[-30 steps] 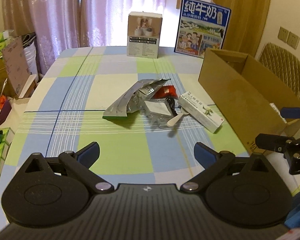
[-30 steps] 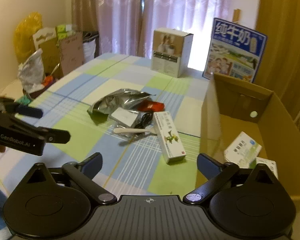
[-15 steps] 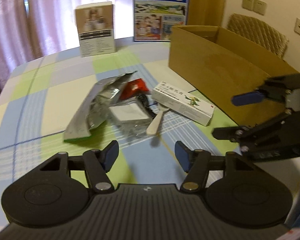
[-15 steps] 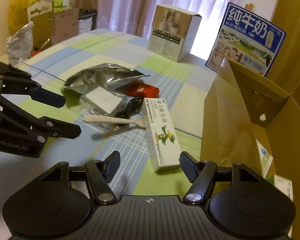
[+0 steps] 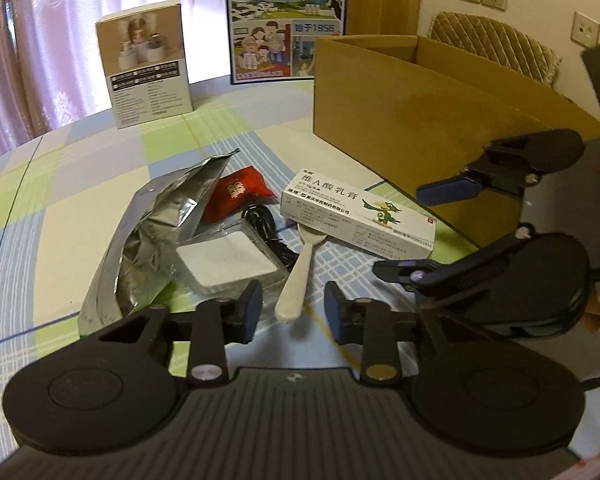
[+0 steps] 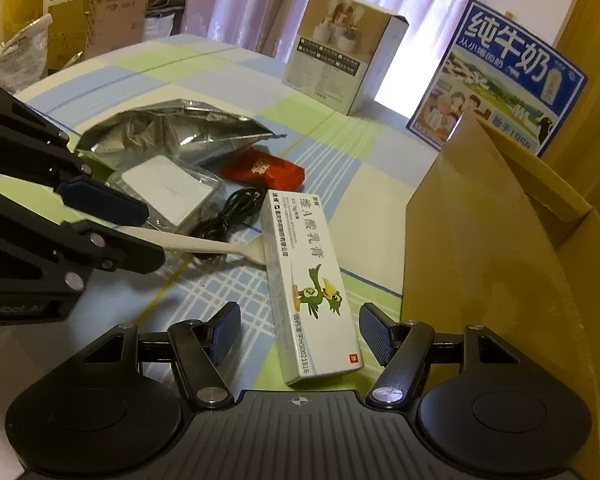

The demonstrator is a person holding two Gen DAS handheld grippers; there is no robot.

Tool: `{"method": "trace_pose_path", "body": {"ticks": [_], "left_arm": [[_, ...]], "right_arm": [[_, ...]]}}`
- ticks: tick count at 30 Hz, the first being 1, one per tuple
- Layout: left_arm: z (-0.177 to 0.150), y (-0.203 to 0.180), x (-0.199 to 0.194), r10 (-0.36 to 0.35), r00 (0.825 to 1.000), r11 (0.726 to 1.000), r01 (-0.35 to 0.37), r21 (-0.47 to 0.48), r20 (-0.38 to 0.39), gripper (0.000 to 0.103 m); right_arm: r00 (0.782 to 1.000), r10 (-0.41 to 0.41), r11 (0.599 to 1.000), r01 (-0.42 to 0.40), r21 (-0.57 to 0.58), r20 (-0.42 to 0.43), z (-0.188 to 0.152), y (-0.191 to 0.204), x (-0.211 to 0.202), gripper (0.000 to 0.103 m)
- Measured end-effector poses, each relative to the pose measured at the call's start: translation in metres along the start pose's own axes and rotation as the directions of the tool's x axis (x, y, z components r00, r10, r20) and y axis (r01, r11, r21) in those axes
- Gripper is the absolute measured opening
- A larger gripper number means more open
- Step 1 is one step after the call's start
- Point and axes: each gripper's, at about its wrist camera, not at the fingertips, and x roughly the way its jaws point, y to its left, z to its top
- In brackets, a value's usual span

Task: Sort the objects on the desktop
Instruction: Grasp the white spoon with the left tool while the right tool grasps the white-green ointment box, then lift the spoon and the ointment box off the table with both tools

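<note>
Two grippers low over the pile near the middle of the checked tablecloth [image 5: 80,200].

Left wrist view: left gripper [image 5: 293,307] jaws are closing, narrow gap. Handle end of the white plastic spoon [image 5: 300,276] lies in that gap; pads flank it, no clear contact yet. Spoon bowl points away, touching the near long side of the white ointment box [image 5: 356,218]. Silver foil bag [image 5: 156,240] lies left of the spoon, clear packet with a white pad [image 5: 228,260] between them, black cable [image 5: 266,228] and red packet [image 5: 238,196] just behind. Open cardboard box [image 5: 412,120] sits toward the right edge of the tabletop. Right gripper [image 5: 428,232] comes in from the right, fingers either side of the ointment box's near end.

Right wrist view: right gripper [image 6: 300,334] jaws partly apart, straddling the near end of the ointment box [image 6: 304,276]; gap visible on both sides, not clamped. Box lies lengthwise along the fingers, beside the cardboard box wall [image 6: 480,260]. Left gripper [image 6: 140,236] enters from the left, fingers over the spoon [image 6: 216,246] handle.
</note>
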Motion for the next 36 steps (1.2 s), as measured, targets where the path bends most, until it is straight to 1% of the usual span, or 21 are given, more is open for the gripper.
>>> {"method": "trace_pose_path", "body": {"ticks": [1,2,4,5,8,14,19,22,25,26,27,28,29,30,31,36], "left_arm": [[0.001,-0.001,0.001,0.0,1.0,1.0,0.0,0.008,0.0,0.023],[0.001,-0.001,0.002,0.0,1.0,1.0,0.0,0.015,0.001,0.021],[0.002,-0.002,0.005,-0.001,1.0,1.0,0.001,0.023,-0.007,0.012],[0.002,-0.002,0.005,0.0,1.0,1.0,0.001,0.026,-0.01,0.011],[0.0,-0.005,0.004,-0.006,1.0,0.999,0.007,0.033,-0.024,0.01],[-0.008,-0.012,-0.014,0.015,0.997,1.0,-0.013,0.022,-0.074,0.011],[-0.022,-0.023,-0.046,0.036,0.989,0.999,-0.032,0.027,-0.143,0.01],[-0.036,-0.024,-0.067,0.038,0.982,0.999,-0.035,0.019,-0.183,0.01],[-0.051,-0.024,-0.082,0.04,0.974,0.999,-0.039,0.009,-0.225,0.01],[-0.055,-0.024,-0.086,0.042,0.972,0.999,-0.041,0.009,-0.23,0.01],[-0.057,-0.024,-0.088,0.047,0.972,0.999,-0.047,0.005,-0.229,0.01],[-0.058,-0.023,-0.09,0.048,0.973,0.999,-0.049,0.0,-0.227,0.011],[-0.059,-0.023,-0.091,0.05,0.974,0.999,-0.052,-0.001,-0.222,0.013],[-0.057,-0.024,-0.091,0.057,0.976,0.998,-0.058,0.001,-0.212,0.017],[-0.054,-0.024,-0.09,0.056,0.977,0.998,-0.057,0.001,-0.204,0.024],[-0.038,-0.024,-0.068,0.053,0.986,0.999,-0.052,0.013,-0.156,0.033]], "right_arm": [[1.0,0.002,1.0,-0.002,0.004,-0.005,0.0,0.0,0.002,0.063],[1.0,0.001,1.0,-0.001,0.008,-0.012,0.0,-0.001,0.004,0.06],[1.0,-0.008,1.0,0.008,0.02,-0.026,0.0,-0.002,0.006,0.046],[0.999,-0.006,1.0,0.007,0.025,-0.032,-0.001,-0.003,0.006,0.042],[0.999,0.015,0.999,-0.012,0.05,-0.046,-0.002,-0.004,-0.001,0.039],[0.99,0.119,0.979,-0.104,0.173,-0.08,-0.012,0.001,-0.029,0.037],[0.989,0.118,0.97,-0.096,0.223,-0.089,-0.026,0.009,-0.059,0.036],[0.988,0.122,0.97,-0.1,0.221,-0.092,-0.033,0.015,-0.071,0.036],[0.991,0.108,0.974,-0.088,0.211,-0.082,-0.035,0.018,-0.074,0.037],[0.992,0.105,0.974,-0.087,0.211,-0.075,-0.036,0.017,-0.075,0.039],[0.993,0.097,0.974,-0.081,0.211,-0.068,-0.036,0.017,-0.076,0.047],[0.994,0.095,0.974,-0.08,0.212,-0.061,-0.036,0.016,-0.076,0.052],[0.994,0.096,0.973,-0.082,0.216,-0.052,-0.036,0.014,-0.076,0.06],[0.994,0.099,0.971,-0.087,0.221,-0.045,-0.036,0.013,-0.076,0.061],[0.994,0.102,0.971,-0.09,0.223,-0.044,-0.037,0.012,-0.074,0.061],[0.99,0.126,0.971,-0.111,0.21,-0.056,-0.041,0.013,-0.064,0.061]]}}
